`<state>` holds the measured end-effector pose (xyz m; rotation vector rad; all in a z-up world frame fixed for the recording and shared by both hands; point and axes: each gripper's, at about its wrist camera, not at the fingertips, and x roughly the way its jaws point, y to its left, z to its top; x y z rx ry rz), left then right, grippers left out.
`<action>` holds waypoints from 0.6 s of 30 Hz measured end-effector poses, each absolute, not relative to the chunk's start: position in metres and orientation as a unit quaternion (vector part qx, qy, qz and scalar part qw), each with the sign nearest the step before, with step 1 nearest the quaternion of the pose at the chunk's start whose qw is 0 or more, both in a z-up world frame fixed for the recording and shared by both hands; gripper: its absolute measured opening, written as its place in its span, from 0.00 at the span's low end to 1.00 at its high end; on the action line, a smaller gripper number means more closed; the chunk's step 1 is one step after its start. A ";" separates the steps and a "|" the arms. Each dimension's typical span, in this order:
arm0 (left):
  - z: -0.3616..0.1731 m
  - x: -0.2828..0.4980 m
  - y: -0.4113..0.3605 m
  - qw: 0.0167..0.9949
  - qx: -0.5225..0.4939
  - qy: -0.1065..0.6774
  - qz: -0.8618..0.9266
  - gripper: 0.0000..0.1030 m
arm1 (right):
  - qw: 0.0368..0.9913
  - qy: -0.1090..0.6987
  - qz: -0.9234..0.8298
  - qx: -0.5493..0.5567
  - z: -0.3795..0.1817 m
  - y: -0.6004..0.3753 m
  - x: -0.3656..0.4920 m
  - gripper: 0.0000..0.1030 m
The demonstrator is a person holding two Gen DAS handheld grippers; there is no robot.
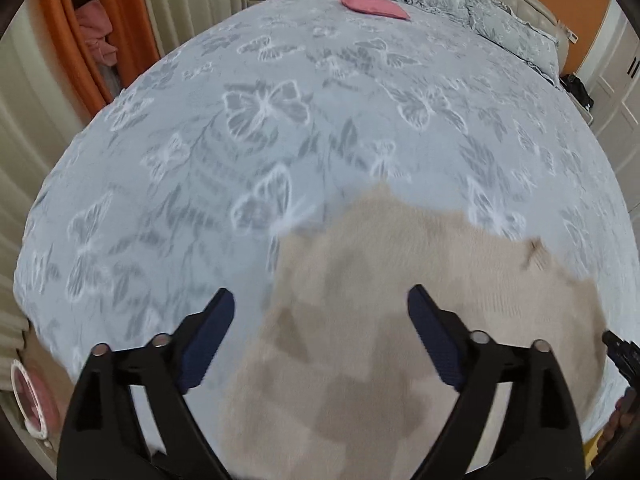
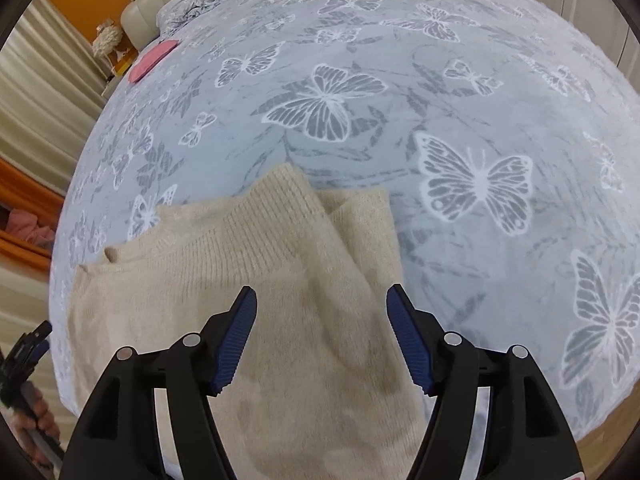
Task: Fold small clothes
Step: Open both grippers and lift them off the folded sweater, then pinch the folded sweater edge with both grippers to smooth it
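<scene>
**A:** Right wrist view first, biggest thing: the bed (image 2: 460, 80) with its butterfly cover fills the frame, and the beige sweater (image 2: 248, 264) takes the lower middle and lower left.

**B:** Which way does it run?

**A:** From the bottom edge up toward the centre, ribbed end farthest up. A folded layer overlaps along its right side.

**B:** And the right hand-held gripper (image 2: 321, 340)?

**A:** Directly over the sweater, jaws spread wide, grasping nothing. The sweater's right border passes under its right finger.

**B:** Left wrist view?

**A:** Blurred. The sweater (image 1: 380, 300) fills the lower right there, so the left hand-held gripper (image 1: 320, 336), also released and empty, straddles its left border.

**B:** Which is nearer?

**A:** I'd judge both sit above it, one per side border.

**B:** Anything small?

**A:** A pink item (image 2: 154, 60) lies well apart in the upper left.
</scene>
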<state>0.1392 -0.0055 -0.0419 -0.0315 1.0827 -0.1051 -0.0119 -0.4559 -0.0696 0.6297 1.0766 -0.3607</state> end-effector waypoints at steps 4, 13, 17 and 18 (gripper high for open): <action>-0.063 0.174 -0.021 0.847 0.001 0.528 -0.061 0.83 | 0.792 0.498 -0.174 0.308 -0.077 -0.467 0.004 0.68; -0.061 0.181 -0.026 0.829 -0.023 0.552 -0.085 0.09 | 0.846 0.415 -0.104 0.317 -0.026 -0.460 0.003 0.07; -0.086 0.194 -0.033 0.813 0.010 0.579 -0.062 0.10 | 0.798 0.511 -0.145 0.286 -0.083 -0.472 0.021 0.07; -0.096 0.196 -0.034 0.805 0.016 0.590 -0.058 0.14 | 0.772 0.548 -0.153 0.284 -0.102 -0.472 0.025 0.08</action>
